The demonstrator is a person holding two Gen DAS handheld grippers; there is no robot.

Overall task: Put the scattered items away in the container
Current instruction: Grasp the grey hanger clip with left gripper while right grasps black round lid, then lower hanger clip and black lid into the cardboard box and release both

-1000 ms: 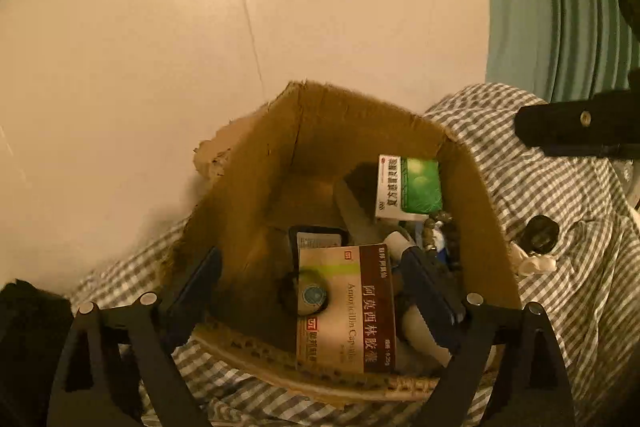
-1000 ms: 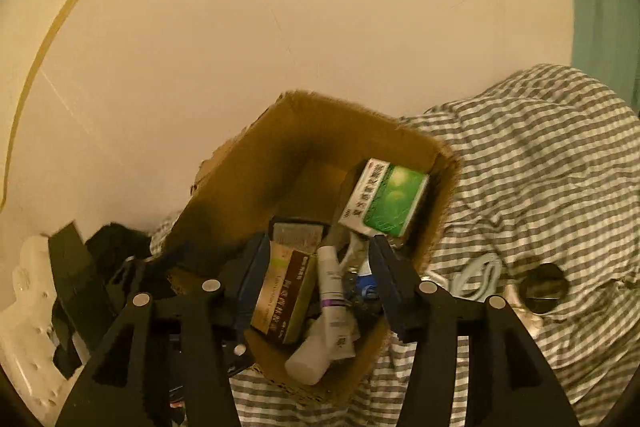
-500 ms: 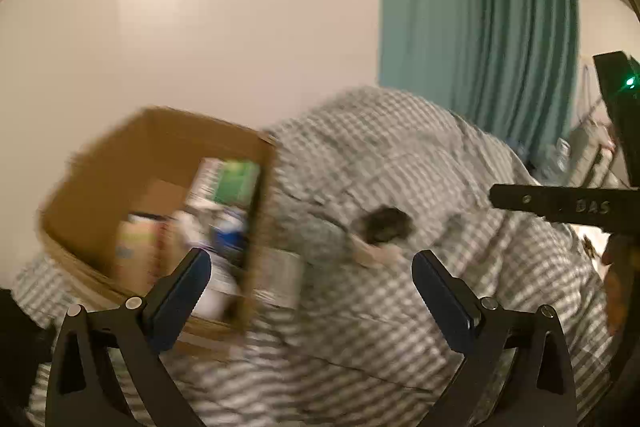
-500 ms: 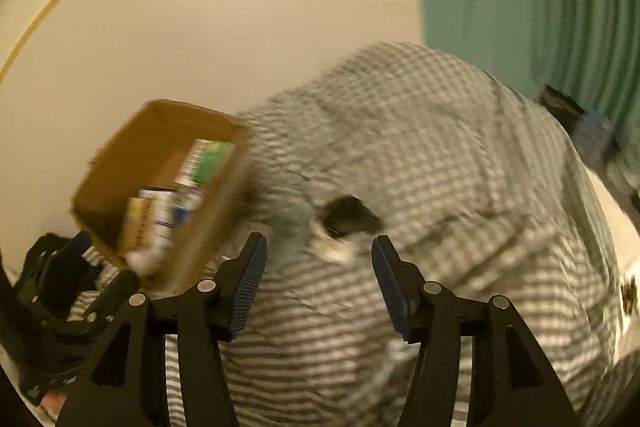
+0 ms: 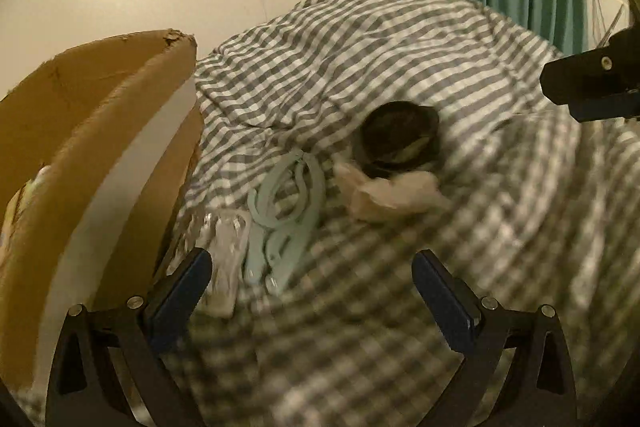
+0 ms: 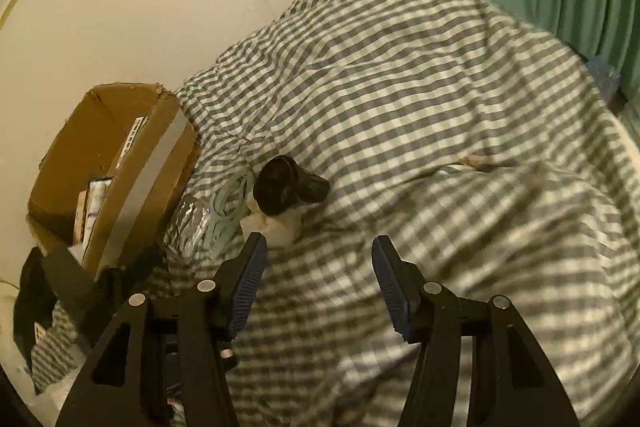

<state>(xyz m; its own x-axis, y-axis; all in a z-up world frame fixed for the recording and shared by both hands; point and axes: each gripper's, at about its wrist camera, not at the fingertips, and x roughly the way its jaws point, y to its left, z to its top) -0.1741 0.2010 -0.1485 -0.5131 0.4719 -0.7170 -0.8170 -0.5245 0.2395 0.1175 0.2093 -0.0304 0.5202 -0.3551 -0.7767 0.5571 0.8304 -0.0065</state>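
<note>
step in hand, as we judge it: reaching for the next loose item, with some goods already in the cardboard box (image 6: 108,163).

left gripper (image 5: 312,291): jaws have just been opening and stand wide apart, nothing between them but the checked bedcover (image 5: 400,67). right gripper (image 6: 316,275): jaws partly apart, empty, over bare bedcover.

we note where the task's things lie, in the left wrist view. box wall at 9 o'clock, open top facing up. the remaining items sit in a cluster just beside it, near centre: pale green hangers (image 5: 288,203) at roughly 12 o'clock from the left gripper, a clear plastic packet (image 5: 224,247) touching them on the 9 o'clock side, a crumpled tissue (image 5: 384,195) at 1 o'clock, and a dark round object (image 5: 400,143) touching the tissue beyond it; what that object is we cannot tell.

in the right wrist view the same cluster lies at 11 o'clock from the right gripper, the tissue just beyond its left finger.

next move, our judgement: lower one gripper onto a single item, probably hangers or tissue, and close. we would watch for soft cover bunching into the pinch.
</note>
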